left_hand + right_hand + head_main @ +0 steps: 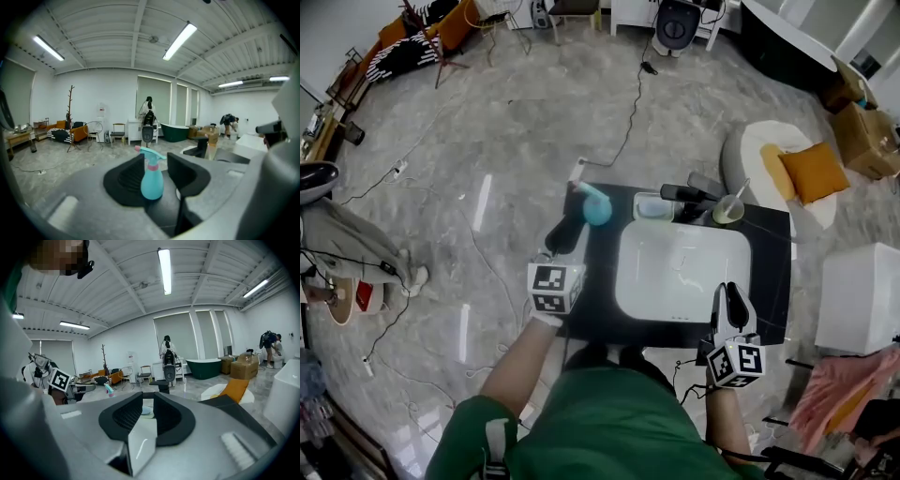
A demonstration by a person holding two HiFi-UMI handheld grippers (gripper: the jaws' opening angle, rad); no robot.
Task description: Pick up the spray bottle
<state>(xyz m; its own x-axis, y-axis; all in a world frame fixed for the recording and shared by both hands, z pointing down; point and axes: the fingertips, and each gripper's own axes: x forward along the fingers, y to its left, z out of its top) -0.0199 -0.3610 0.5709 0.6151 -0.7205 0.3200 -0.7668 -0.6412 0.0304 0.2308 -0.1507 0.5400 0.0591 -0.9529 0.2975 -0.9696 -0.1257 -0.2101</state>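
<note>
At the sink's [682, 272] rear-left corner, on the glossy black counter [772, 272], the spray bottle [152, 180] is standing upright. It has a teal pear-shaped plastic body, pink collar & teal trigger head. The left gripper [569, 230] is reaching fwd along the sink's left side, forearm stretched out. Its jaws are spread wide, w/ the bottle showing in the gap betw. them near the tips, not squeezed. The right gripper [732, 302] is hovering at the sink's front-right corner, arm tucked close to the body, pointing toward the sink's rear. Its jaws are sitting narrow, only a slim gap, gripping nothing. The sink itself is a smooth white basin, rect. w/ rounded corners. Just behind it a clear squarish dish [653, 206] is sitting; contents can't be made out. Right of that is a black angular faucet [689, 194]. At the sink's rear-right corner a pale cup [728, 212] is holding a thin stick that is leaning out.
</note>
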